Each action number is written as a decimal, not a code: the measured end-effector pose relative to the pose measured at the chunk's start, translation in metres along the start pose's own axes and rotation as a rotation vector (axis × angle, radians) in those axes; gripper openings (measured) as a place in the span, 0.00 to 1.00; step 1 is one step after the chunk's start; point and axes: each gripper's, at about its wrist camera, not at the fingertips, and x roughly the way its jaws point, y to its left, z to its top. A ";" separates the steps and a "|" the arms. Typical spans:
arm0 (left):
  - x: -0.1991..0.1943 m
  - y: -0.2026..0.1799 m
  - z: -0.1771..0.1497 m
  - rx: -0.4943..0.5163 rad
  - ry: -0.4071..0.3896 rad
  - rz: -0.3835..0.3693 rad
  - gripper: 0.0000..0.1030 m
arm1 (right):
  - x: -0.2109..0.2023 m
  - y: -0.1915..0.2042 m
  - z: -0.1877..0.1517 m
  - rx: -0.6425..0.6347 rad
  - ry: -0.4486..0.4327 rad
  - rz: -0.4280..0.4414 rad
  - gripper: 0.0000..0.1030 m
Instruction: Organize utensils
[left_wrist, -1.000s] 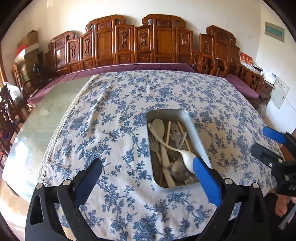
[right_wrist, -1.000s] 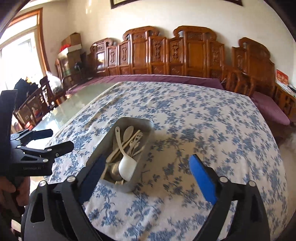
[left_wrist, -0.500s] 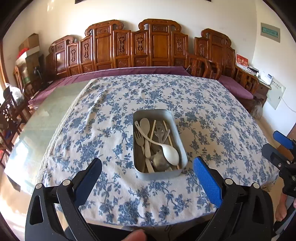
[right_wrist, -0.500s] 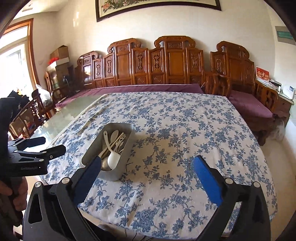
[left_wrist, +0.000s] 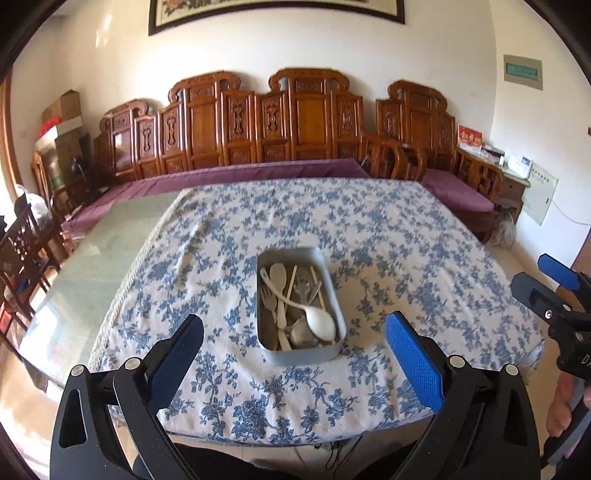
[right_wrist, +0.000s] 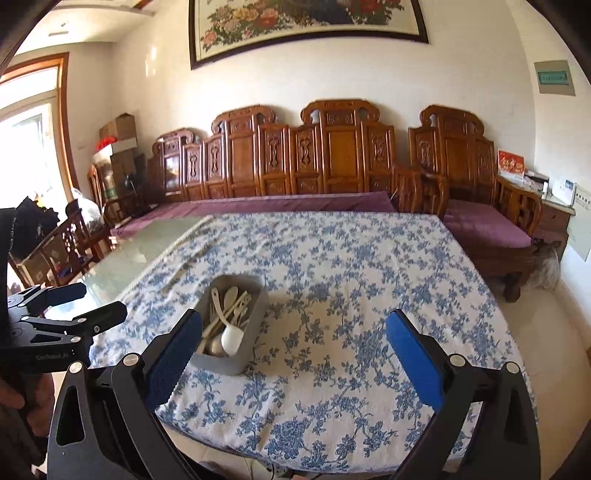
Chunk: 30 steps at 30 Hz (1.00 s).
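Note:
A grey metal tray (left_wrist: 301, 357) stands near the front of the table on the blue floral cloth (left_wrist: 388, 258). It holds a white ladle spoon (left_wrist: 320, 322), wooden spoons, forks and chopsticks in a jumble. The tray also shows in the right wrist view (right_wrist: 255, 314), to the left. My left gripper (left_wrist: 293, 354) is open and empty, held back in front of the table edge, in line with the tray. My right gripper (right_wrist: 293, 354) is open and empty, held off the table to the tray's right; it also shows in the left wrist view (left_wrist: 554, 280).
The cloth covers the right part of a glass-topped table (left_wrist: 92, 266). A carved wooden bench (left_wrist: 295, 122) with purple cushions runs along the far wall. Wooden chairs (left_wrist: 22, 243) stand at the left. The table's front edge (left_wrist: 295, 437) is just ahead of my grippers.
Both grippers have pulled back from the tray and risen, so the table's front edge and the far wall have come into view. Both stay open and empty.

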 end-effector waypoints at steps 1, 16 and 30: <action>-0.006 -0.001 0.002 -0.001 -0.013 -0.001 0.92 | -0.004 0.001 0.003 -0.001 -0.010 0.000 0.97; -0.076 -0.011 0.025 -0.001 -0.160 0.018 0.92 | -0.071 0.014 0.034 -0.034 -0.184 -0.039 0.97; -0.084 -0.014 0.022 -0.007 -0.188 0.008 0.92 | -0.077 0.010 0.034 -0.015 -0.193 -0.042 0.97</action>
